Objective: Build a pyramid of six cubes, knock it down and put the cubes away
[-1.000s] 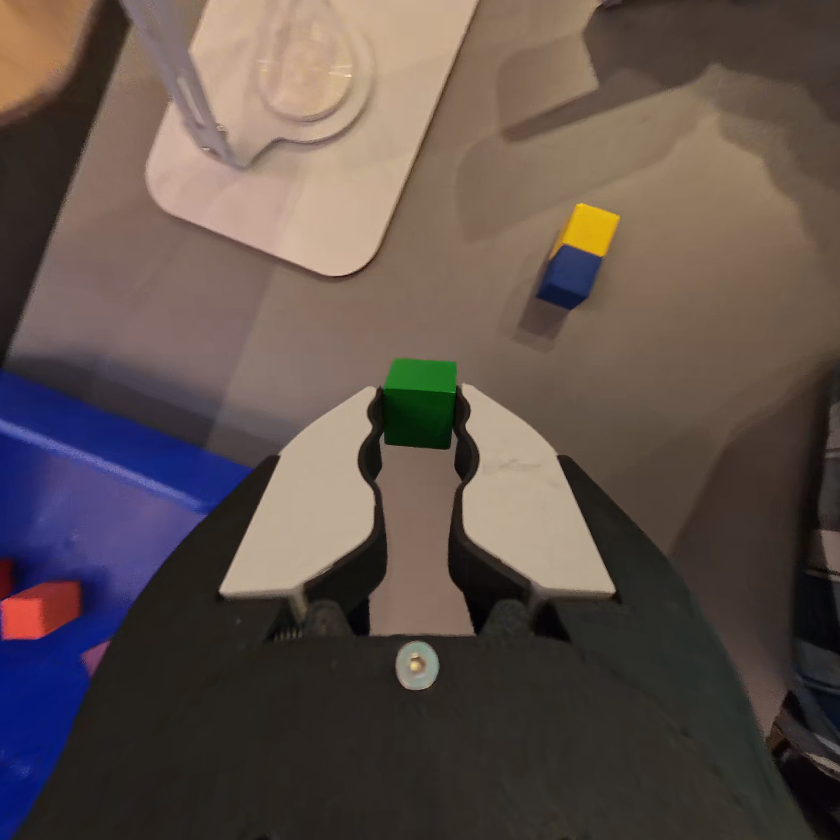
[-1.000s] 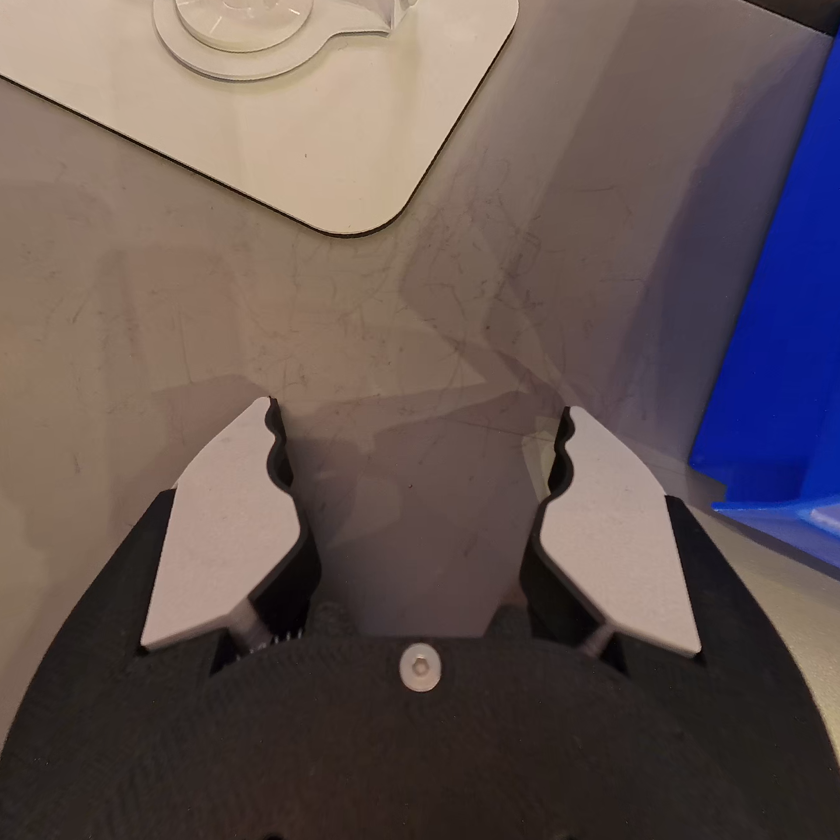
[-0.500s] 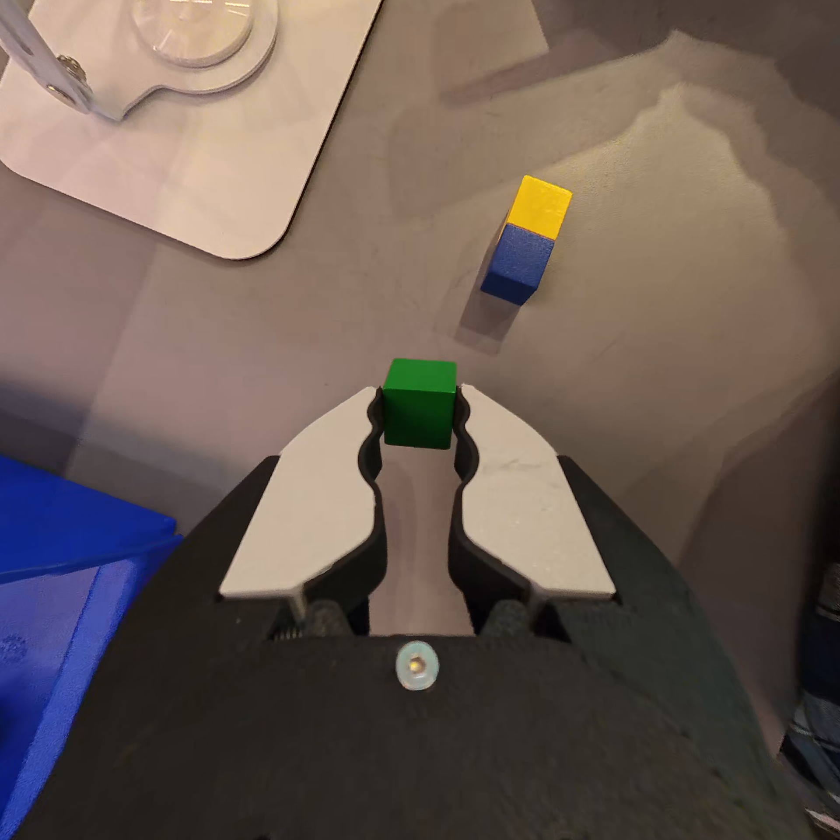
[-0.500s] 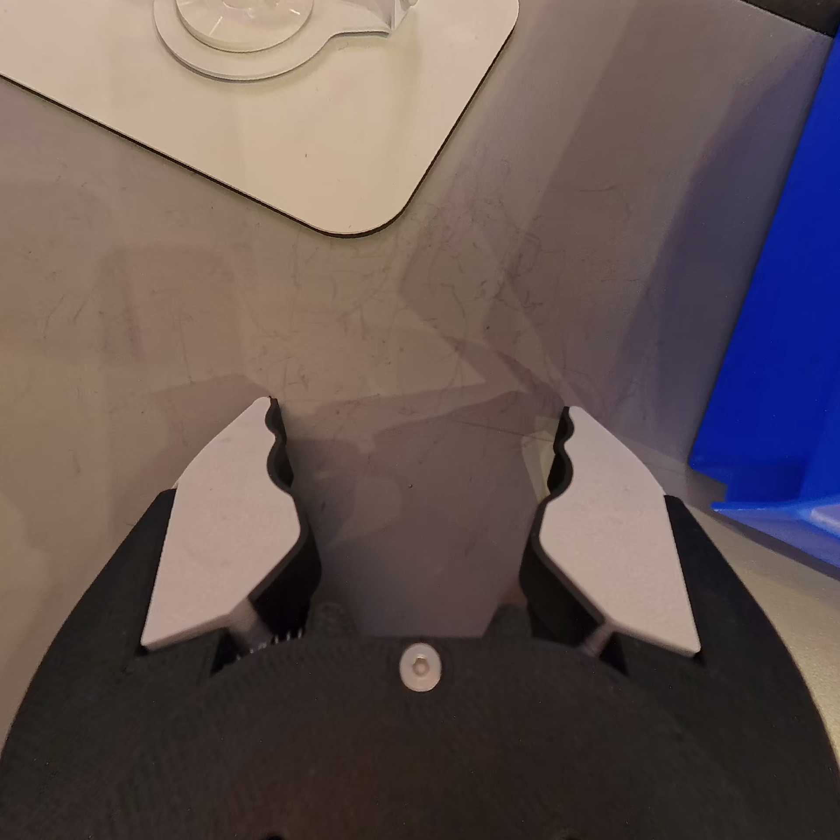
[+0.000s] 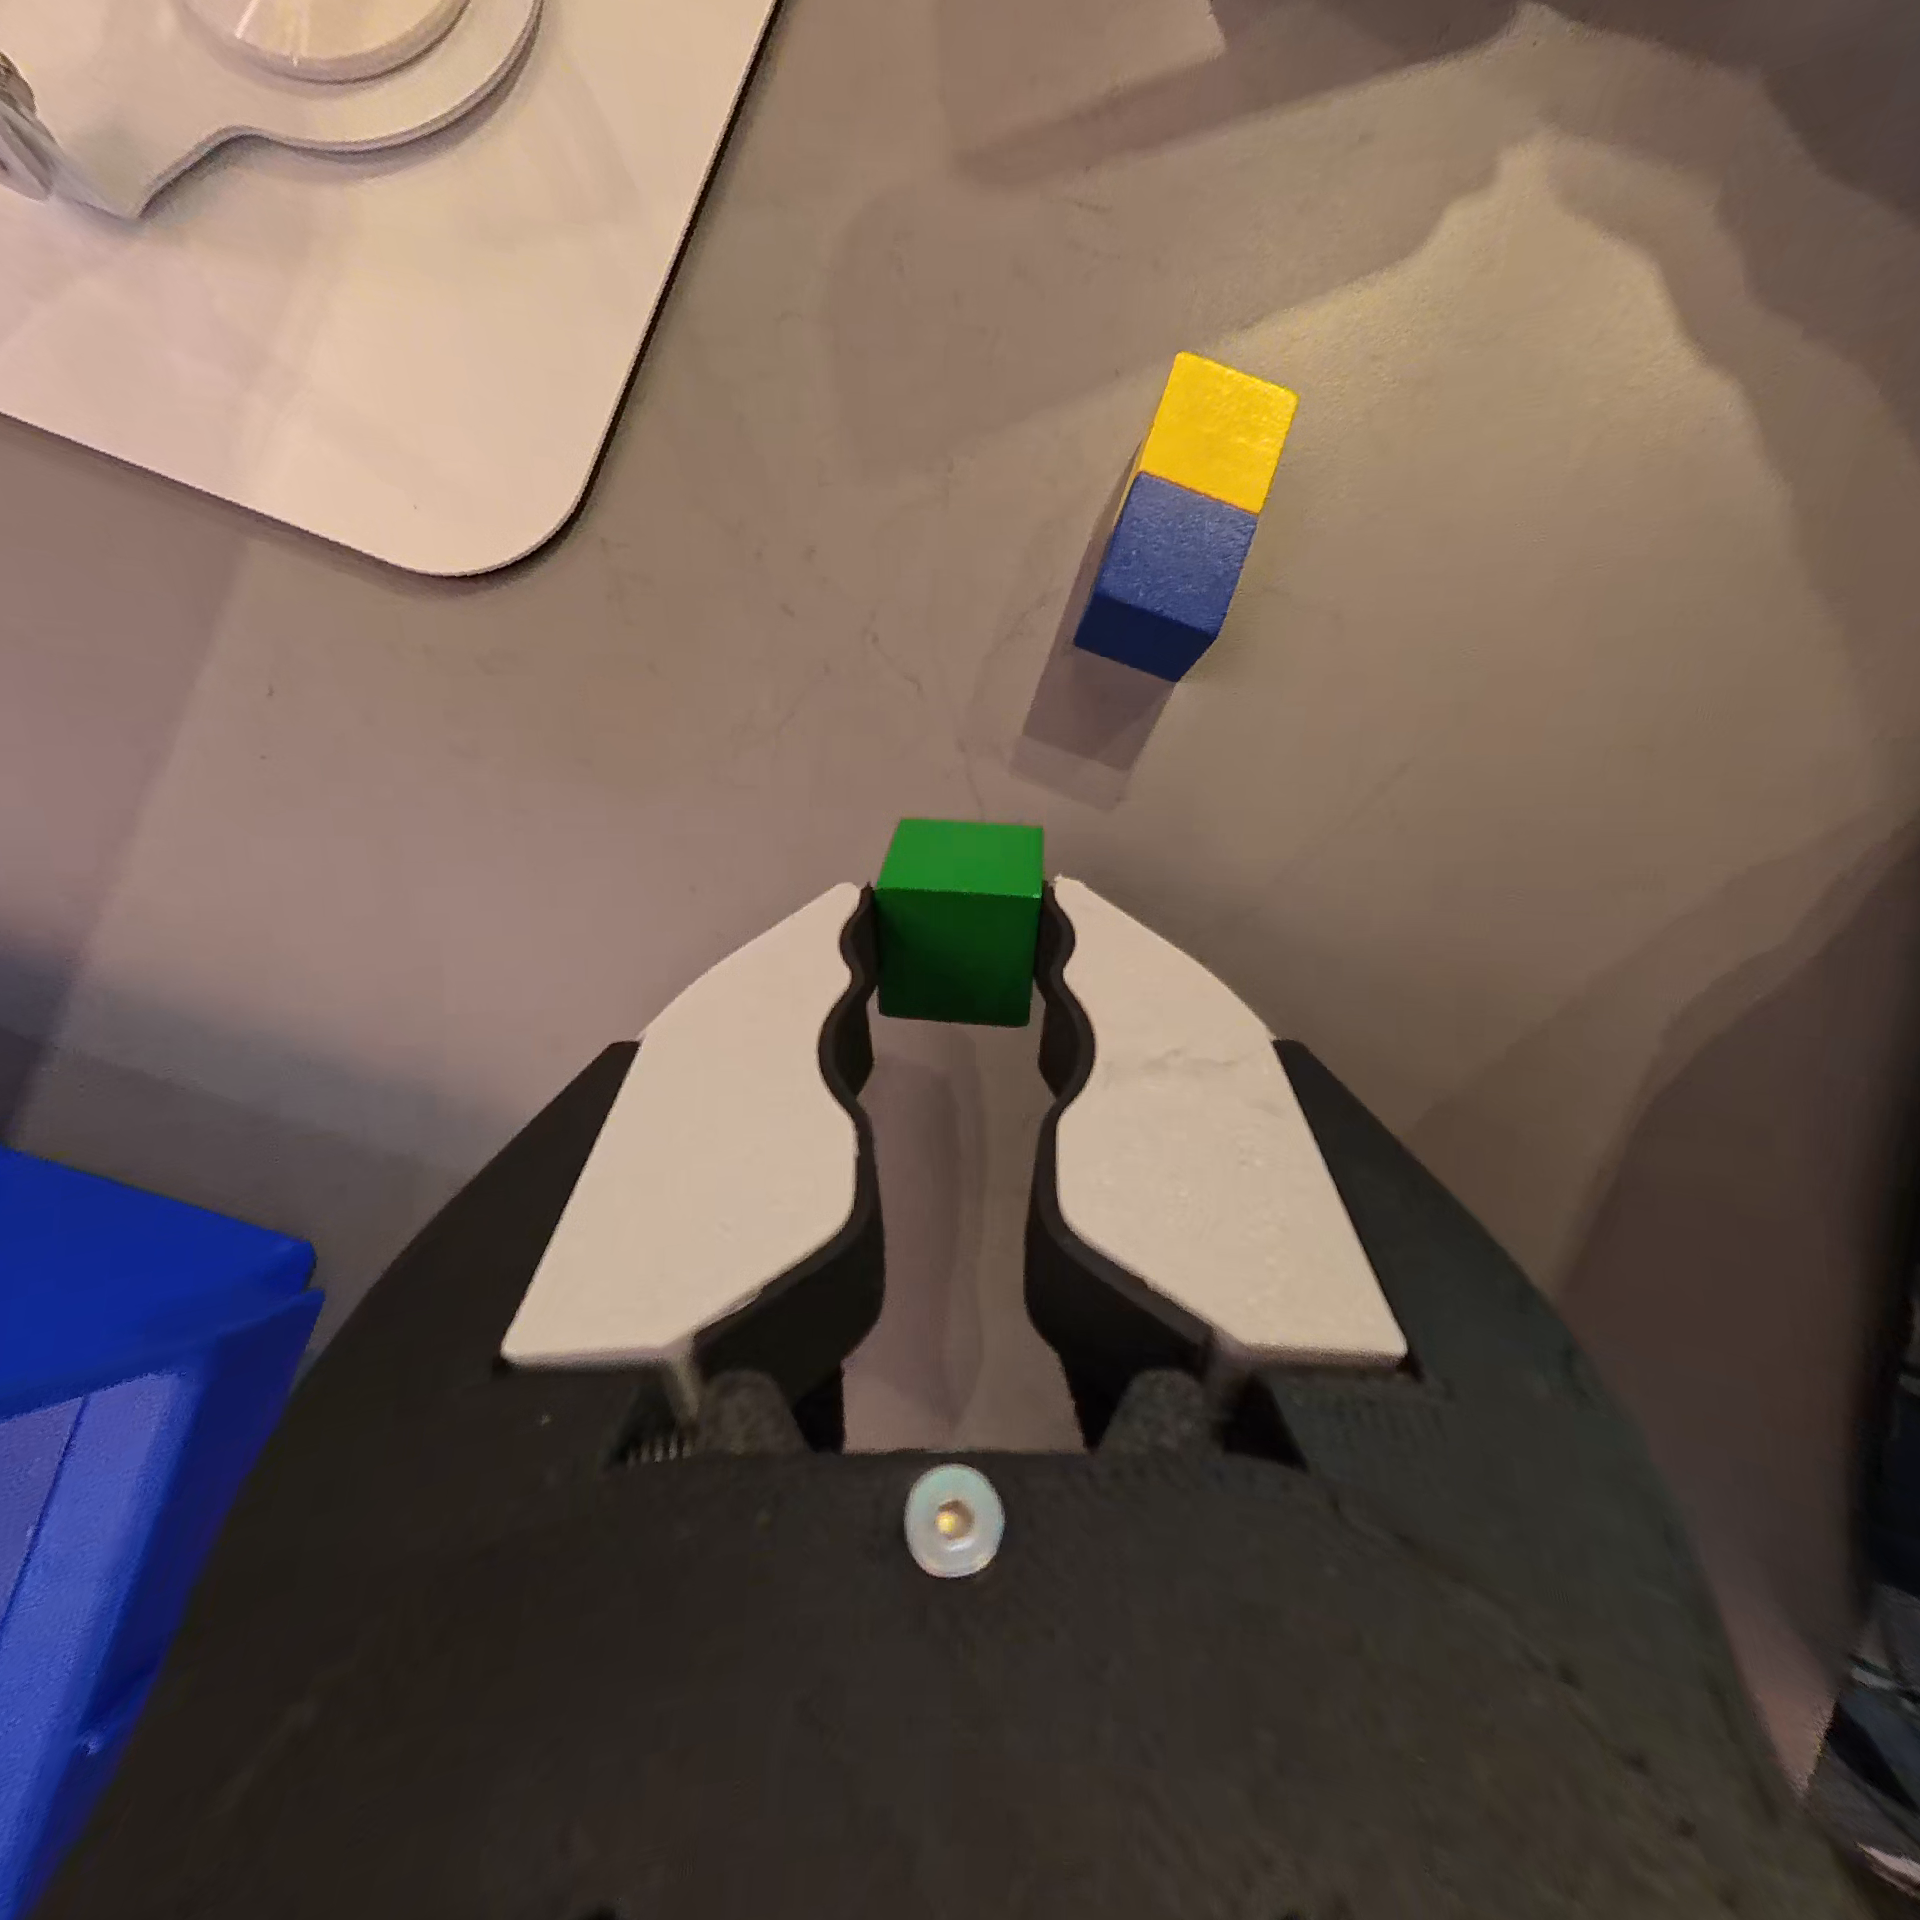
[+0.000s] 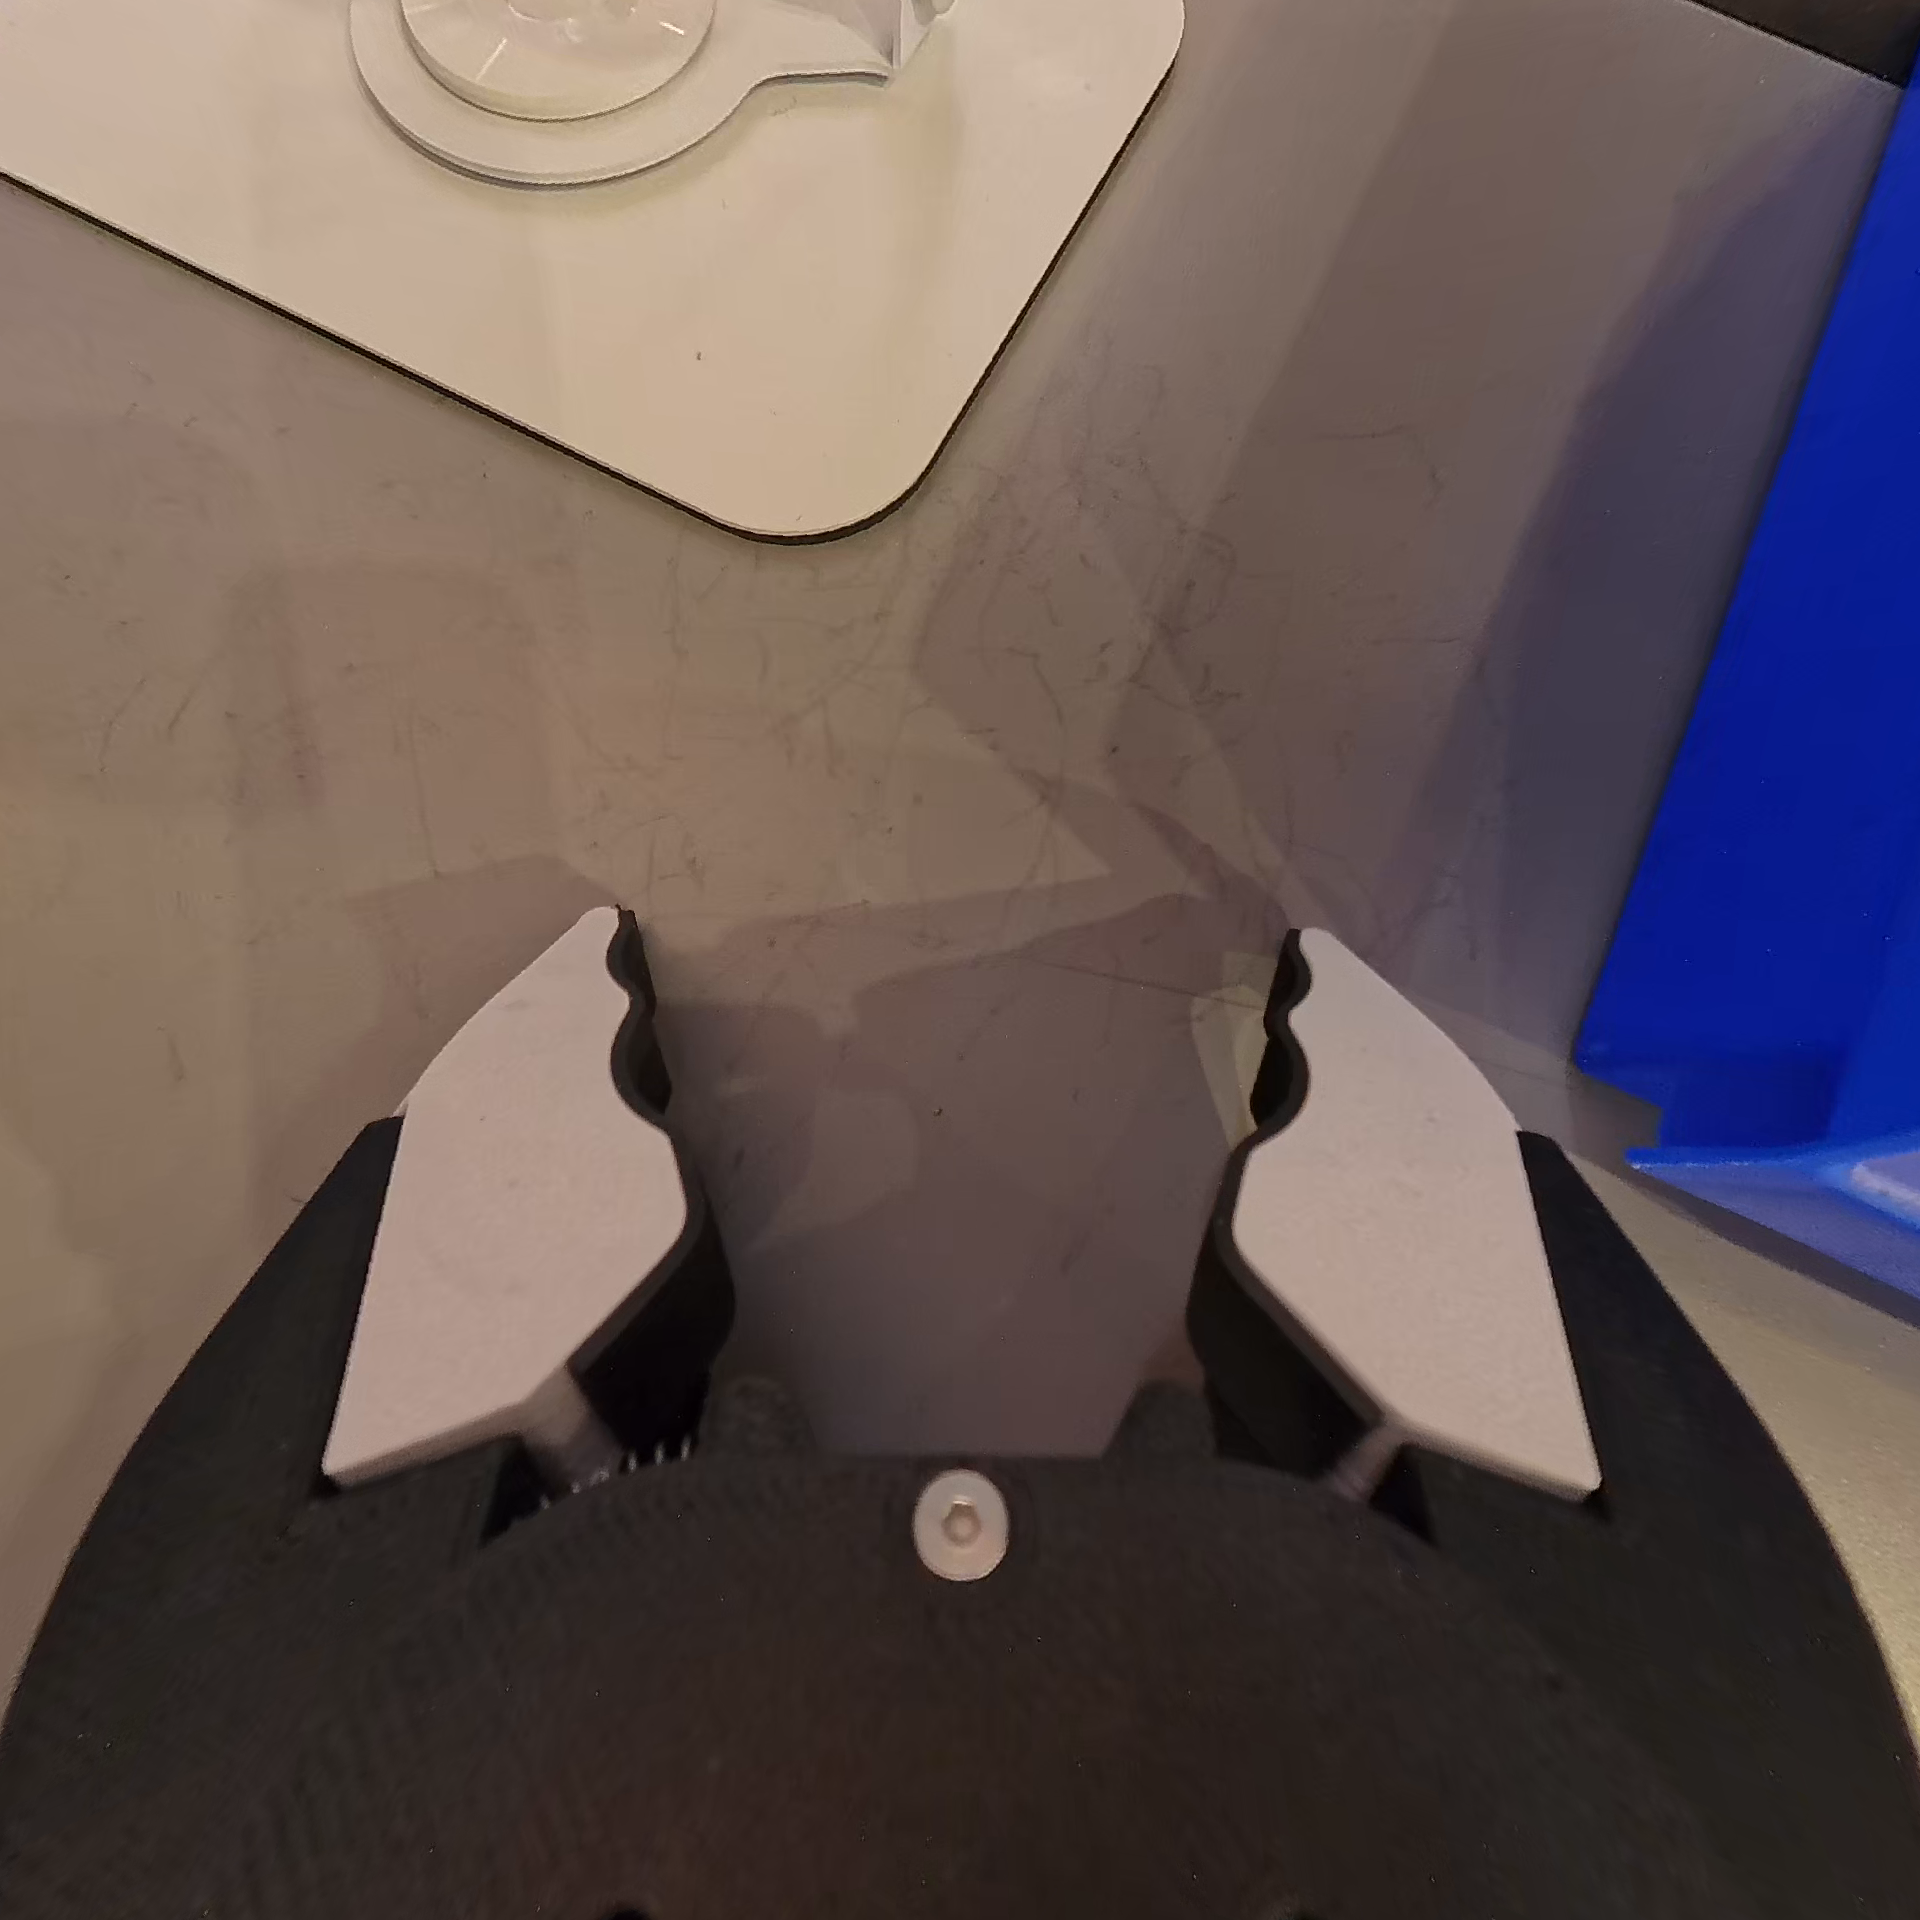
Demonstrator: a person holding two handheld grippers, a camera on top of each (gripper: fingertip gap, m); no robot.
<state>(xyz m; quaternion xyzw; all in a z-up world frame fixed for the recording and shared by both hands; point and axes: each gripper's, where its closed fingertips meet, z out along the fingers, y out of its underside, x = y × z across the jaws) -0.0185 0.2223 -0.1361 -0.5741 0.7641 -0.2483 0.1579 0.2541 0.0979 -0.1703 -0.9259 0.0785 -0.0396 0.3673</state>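
With the left gripper point(image 5: 958, 940) clamped on the green cube point(image 5: 958, 925) above the table point(image 5: 520, 779) and the right gripper point(image 6: 956, 997) apart and empty, a careless placement could push the blue cube point(image 5: 1169, 577) and yellow cube point(image 5: 1221, 431) apart.

Each view rides on its own gripper and looks forward along the two fingers, tilted steeply down at the grey desk point(image 5: 623, 831). The left wrist view sits a little above the desk, with the left gripper point(image 5: 958, 935) filling its lower half; a white board point(image 5: 364, 395) lies far left and a blue bin point(image 5: 125, 1455) near left. The right wrist view hangs close over the desk behind the right gripper point(image 6: 956, 997), with the board point(image 6: 675, 343) at the far side and the bin point(image 6: 1766, 779) along the right edge. Both views share the board, with its clear round mount point(image 6: 551, 94), the bin and the desk between them.
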